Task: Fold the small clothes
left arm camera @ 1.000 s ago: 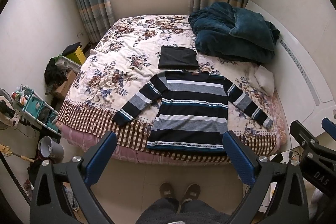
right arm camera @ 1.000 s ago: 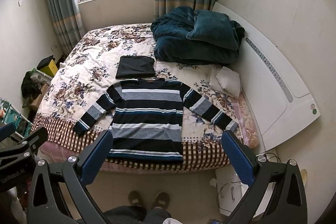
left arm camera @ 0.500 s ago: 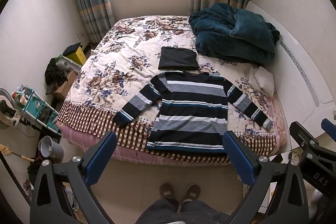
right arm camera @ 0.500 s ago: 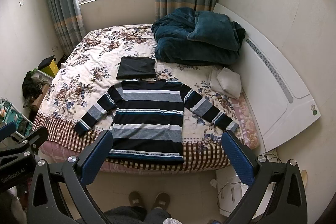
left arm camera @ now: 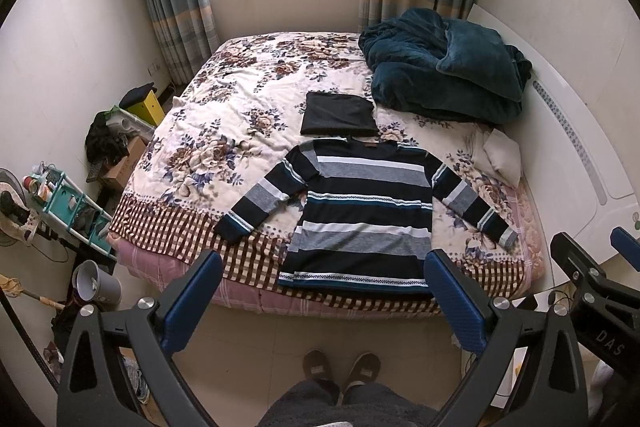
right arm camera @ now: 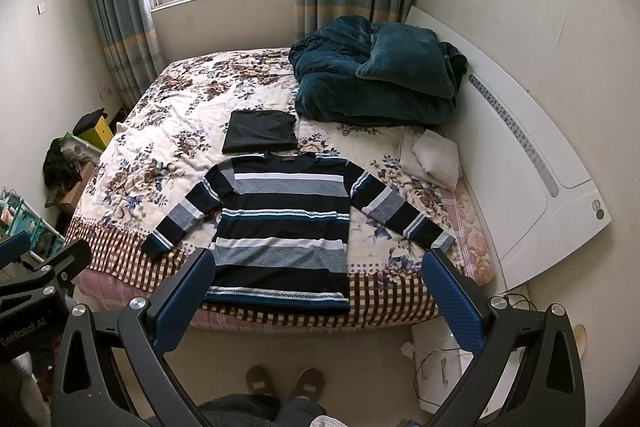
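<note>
A striped navy, grey and white sweater lies flat with both sleeves spread at the near end of the bed; it also shows in the right wrist view. A folded black garment lies just beyond its collar, also in the right wrist view. My left gripper is open and empty, held above the floor short of the bed's near edge. My right gripper is open and empty too, at the same distance from the bed.
The bed has a floral cover with a checked near edge. A heap of teal blankets fills the far right, with a white pillow beside it. A white headboard leans on the right. Clutter and a teal rack stand left.
Both views have drifted slightly; the bed and sweater sit a touch lower in frame. Nothing on the bed has moved and both grippers stay open.
</note>
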The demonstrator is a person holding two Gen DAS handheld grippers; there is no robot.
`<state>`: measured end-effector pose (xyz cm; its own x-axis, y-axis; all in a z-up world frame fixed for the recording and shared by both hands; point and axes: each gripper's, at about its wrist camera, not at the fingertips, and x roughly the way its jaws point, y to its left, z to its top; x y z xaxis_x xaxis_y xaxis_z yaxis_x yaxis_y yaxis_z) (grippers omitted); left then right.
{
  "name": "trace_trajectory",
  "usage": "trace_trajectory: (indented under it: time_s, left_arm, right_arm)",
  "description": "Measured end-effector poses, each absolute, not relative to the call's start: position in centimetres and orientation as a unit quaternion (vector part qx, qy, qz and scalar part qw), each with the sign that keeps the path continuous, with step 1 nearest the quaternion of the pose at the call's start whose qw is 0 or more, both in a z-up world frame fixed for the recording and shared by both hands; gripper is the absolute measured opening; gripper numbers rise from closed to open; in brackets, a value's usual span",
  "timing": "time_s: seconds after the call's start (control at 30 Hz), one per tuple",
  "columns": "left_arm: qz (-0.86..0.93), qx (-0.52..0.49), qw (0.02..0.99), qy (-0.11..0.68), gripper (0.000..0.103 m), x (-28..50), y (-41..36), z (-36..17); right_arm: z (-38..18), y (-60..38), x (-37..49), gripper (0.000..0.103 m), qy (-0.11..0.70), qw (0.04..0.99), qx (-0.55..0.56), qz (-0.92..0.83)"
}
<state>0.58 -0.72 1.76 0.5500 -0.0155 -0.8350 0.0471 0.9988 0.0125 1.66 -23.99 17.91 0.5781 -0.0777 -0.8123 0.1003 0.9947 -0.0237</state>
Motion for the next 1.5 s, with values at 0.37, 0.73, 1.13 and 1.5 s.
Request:
trace_trajectory:
  time_s: [0.37,0.73,1.13,1.5]
  left_arm:
    - [-0.018,0.018,0.881,0.473,0.103,0.7,-1.0,2.2]
    - [-0.018,0.020,0.882,0.471,0.103,1.3,-1.7,3.2]
    - [-0.017,0.041,0.891,0.453,0.103,6.0,-2.2,-0.1]
    - [-0.035,0.098,0.881,0.461,0.103,15.0,-5.6,-9.0]
  right_arm:
    - [18.2,-23.9,1.6,0.103,0.455,0.889,0.013,-0.050]
    - [18.8,-23.6,1.6,0.103,0.456,0.888,0.013,-0.048]
    - [18.1,-23.1,3.3,0.103,0.466,0.881,0.024,-0.076]
    - [7.4,-27.8,11.7,0.103,0.477,0.854,0.073,-0.196]
